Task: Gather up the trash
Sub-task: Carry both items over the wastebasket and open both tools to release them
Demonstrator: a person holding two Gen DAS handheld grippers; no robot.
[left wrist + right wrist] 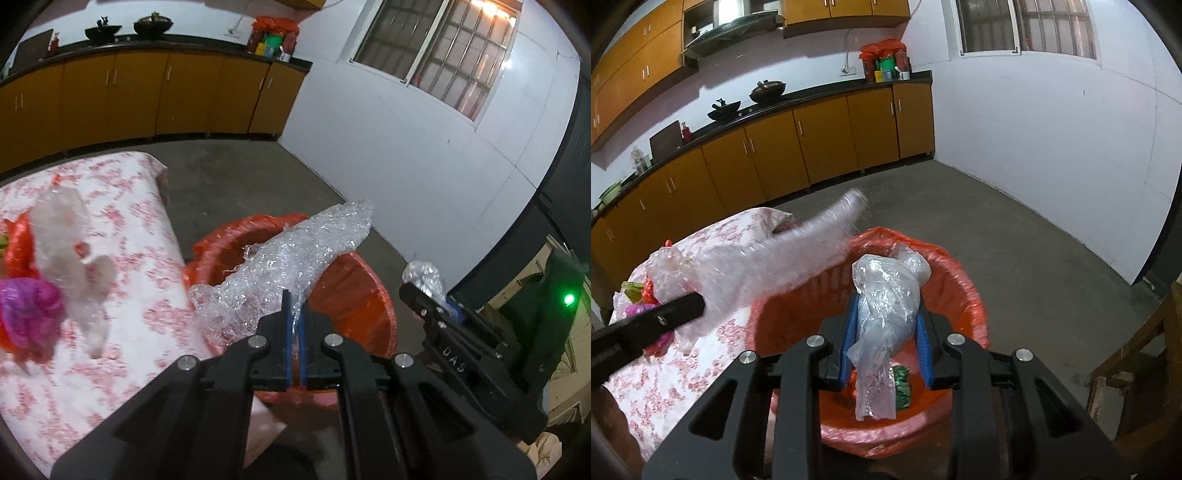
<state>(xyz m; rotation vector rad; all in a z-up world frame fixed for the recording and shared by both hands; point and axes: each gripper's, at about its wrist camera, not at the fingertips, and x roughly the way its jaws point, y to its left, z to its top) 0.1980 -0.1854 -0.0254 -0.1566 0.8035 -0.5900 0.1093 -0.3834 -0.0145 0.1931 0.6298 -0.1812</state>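
Over the desk (122, 350) edge, your left claw (294, 314) is clamped on bubble wrap (295, 254) whose long axis reaches across the bin (354, 291) rim; your right claw (886, 332), squarely above the bin, pinches a bag (886, 295).

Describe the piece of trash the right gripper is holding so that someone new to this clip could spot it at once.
Start at the orange-lined bin beside the flowered table. Above its opening, the right gripper is shut on a crumpled clear plastic bag. Unlike the long bubble wrap strip pinched in the left gripper, it is smooth, bunched film without bubbles.
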